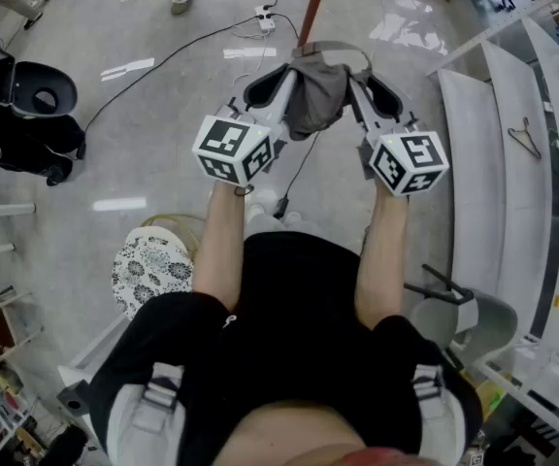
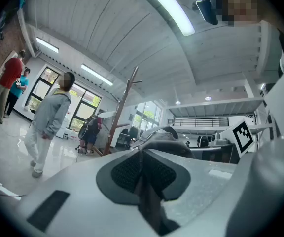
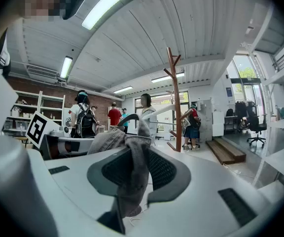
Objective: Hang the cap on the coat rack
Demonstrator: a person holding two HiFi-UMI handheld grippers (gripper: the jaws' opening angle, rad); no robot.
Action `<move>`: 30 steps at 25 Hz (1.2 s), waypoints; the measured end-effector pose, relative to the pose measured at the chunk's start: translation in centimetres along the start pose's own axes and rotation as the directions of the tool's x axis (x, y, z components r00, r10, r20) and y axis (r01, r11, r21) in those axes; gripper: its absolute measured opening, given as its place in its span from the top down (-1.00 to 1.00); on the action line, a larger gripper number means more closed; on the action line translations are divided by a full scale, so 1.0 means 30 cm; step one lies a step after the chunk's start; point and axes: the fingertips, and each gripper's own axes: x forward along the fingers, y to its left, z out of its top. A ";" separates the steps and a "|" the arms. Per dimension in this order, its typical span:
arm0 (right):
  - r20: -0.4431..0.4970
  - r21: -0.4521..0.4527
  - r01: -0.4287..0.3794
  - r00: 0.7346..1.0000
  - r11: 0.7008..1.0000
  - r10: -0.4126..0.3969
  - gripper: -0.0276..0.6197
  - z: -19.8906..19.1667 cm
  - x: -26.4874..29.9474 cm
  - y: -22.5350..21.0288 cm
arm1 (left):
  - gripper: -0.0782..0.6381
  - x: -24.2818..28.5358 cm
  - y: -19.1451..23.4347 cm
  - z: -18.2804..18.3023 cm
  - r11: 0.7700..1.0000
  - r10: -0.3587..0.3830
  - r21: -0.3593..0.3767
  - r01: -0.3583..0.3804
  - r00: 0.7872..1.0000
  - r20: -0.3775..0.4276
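A grey cap (image 1: 316, 95) hangs between my two grippers at chest height. My left gripper (image 1: 284, 79) is shut on its left side and my right gripper (image 1: 358, 83) on its right side. In the left gripper view the left gripper (image 2: 143, 153) pinches dark fabric, and the cap's crown (image 2: 165, 136) bulges just past the pads. Crumpled grey cloth of the cap (image 3: 128, 147) also runs down between the pads of the right gripper (image 3: 135, 154) in its own view. The brown wooden coat rack (image 1: 313, 3) stands on the floor just beyond the cap; its coat rack pole (image 3: 175, 100) shows upright ahead.
Cables and a power strip (image 1: 265, 22) lie on the floor near the rack's base. White shelving (image 1: 512, 163) with a wire hanger (image 1: 524, 139) runs along the right. A black chair (image 1: 37, 95) stands at the left and a patterned stool (image 1: 151, 265) near my legs. Several people (image 3: 115, 117) stand beyond.
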 end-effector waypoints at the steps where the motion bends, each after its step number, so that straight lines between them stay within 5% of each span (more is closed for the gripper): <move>1: -0.004 -0.004 -0.008 1.000 1.000 0.008 0.66 -0.001 -0.001 -0.002 | 0.72 0.004 -0.005 0.001 1.000 0.003 -0.001 -0.003 1.000 0.003; 15: 0.053 -0.028 -0.058 0.997 0.998 0.059 0.64 0.060 -0.033 -0.105 | 0.72 0.067 -0.094 0.035 0.996 0.067 0.062 -0.068 0.998 0.021; 30: 0.064 -0.015 -0.218 0.974 0.976 0.218 0.64 0.053 -0.002 -0.043 | 0.72 -0.018 -0.091 -0.018 0.969 0.241 0.049 -0.240 0.971 0.001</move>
